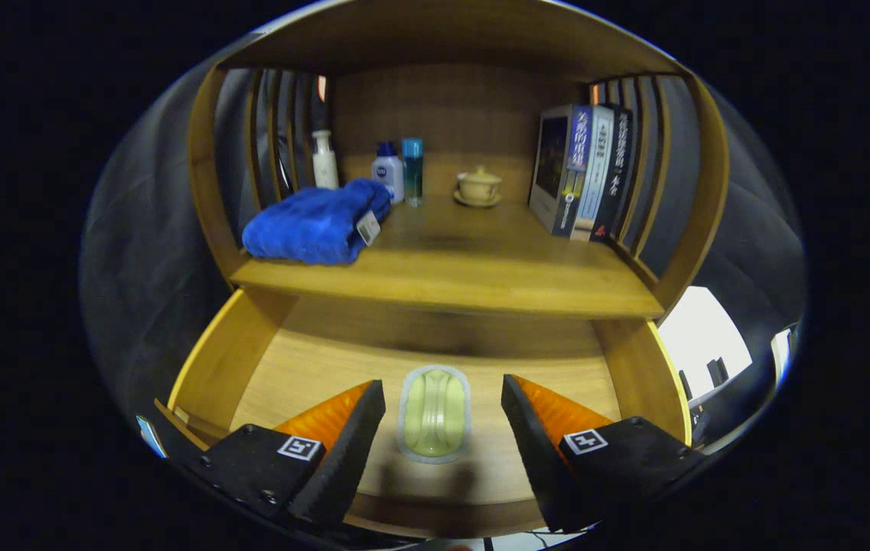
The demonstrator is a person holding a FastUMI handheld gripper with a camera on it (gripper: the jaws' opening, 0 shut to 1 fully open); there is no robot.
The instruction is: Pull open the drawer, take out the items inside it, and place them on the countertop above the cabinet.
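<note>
Drawer [251, 360] is pulled out, wooden floor exposed. One item in it: a pale green oblong object [435, 414] with a lighter translucent rim and lengthwise ridges, can't tell what it is exactly. It lies flat on the drawer floor near the front, long axis running front-to-back, in line with the fingers' pointing direction, one short end toward the cabinet, the other toward the gripper. Gripper [443, 394] is spread wide, fingers on either side of the object with clear gaps both sides, no contact. Countertop [473, 279] above the drawer carries a folded blue towel [316, 223] at left, a white pump bottle [324, 159], a small white bottle [388, 170], a slim teal bottle [412, 168], a lidded cup on a saucer [478, 186] and upright books [584, 172] at right.
</note>
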